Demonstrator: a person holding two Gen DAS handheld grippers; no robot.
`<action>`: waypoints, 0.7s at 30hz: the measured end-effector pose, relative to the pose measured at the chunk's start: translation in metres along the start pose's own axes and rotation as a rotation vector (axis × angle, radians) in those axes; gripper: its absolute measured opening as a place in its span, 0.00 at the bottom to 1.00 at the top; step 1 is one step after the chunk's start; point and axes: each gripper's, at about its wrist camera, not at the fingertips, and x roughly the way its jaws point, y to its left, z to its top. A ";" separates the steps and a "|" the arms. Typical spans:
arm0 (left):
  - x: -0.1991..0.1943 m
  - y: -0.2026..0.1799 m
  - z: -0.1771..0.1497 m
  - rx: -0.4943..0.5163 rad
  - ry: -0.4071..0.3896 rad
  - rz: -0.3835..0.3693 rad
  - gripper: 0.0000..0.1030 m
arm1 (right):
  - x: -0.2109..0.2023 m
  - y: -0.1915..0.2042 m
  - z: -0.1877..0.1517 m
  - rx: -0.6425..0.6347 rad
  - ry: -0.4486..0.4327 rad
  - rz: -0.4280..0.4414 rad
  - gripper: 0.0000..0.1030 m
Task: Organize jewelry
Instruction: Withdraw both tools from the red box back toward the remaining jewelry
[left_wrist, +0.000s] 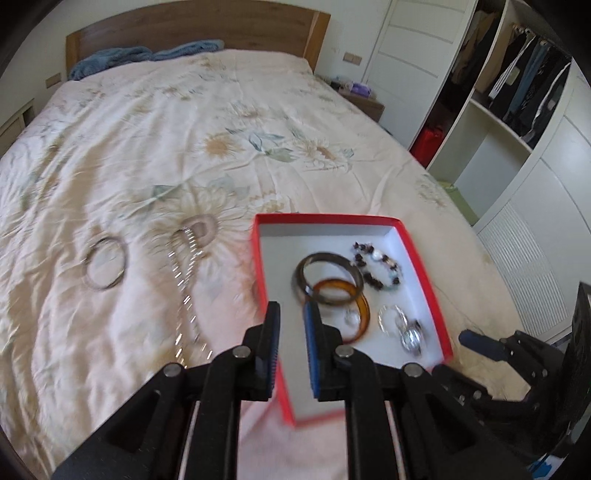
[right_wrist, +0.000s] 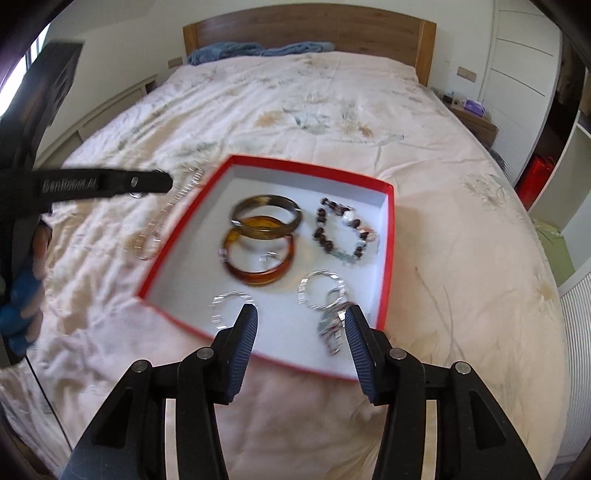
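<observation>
A red box (left_wrist: 354, 219) (right_wrist: 306, 161) with a white inside lies on the bed. In it are a dark bangle (left_wrist: 327, 277) (right_wrist: 266, 211), an amber bangle (left_wrist: 364, 308) (right_wrist: 258, 254), a beaded bracelet (left_wrist: 376, 266) (right_wrist: 345, 230) and silver pieces (left_wrist: 400, 325) (right_wrist: 321, 290). A silver ring bangle (left_wrist: 105, 267) and a silver chain (left_wrist: 184, 291) (right_wrist: 166, 218) lie on the quilt left of the box. My left gripper (left_wrist: 291, 314) (right_wrist: 168, 181) is above the box's left edge, jaws narrowly apart, empty. My right gripper (right_wrist: 301, 321) (left_wrist: 469, 338) is open over the box's near edge.
The flowered quilt (left_wrist: 184, 147) covers the bed, with blue cloth (left_wrist: 140, 59) by the wooden headboard. A nightstand (left_wrist: 364, 99) and an open wardrobe (left_wrist: 517, 92) stand to the right. A person's hand in a blue glove (right_wrist: 22, 306) holds the left gripper.
</observation>
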 end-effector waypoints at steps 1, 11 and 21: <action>-0.010 0.001 -0.006 0.000 -0.007 0.007 0.13 | -0.010 0.006 -0.002 0.006 -0.009 0.005 0.48; -0.122 0.021 -0.076 0.015 -0.109 0.126 0.31 | -0.085 0.073 -0.023 0.016 -0.089 0.032 0.51; -0.206 0.035 -0.136 0.038 -0.192 0.262 0.40 | -0.141 0.133 -0.048 0.032 -0.172 0.073 0.52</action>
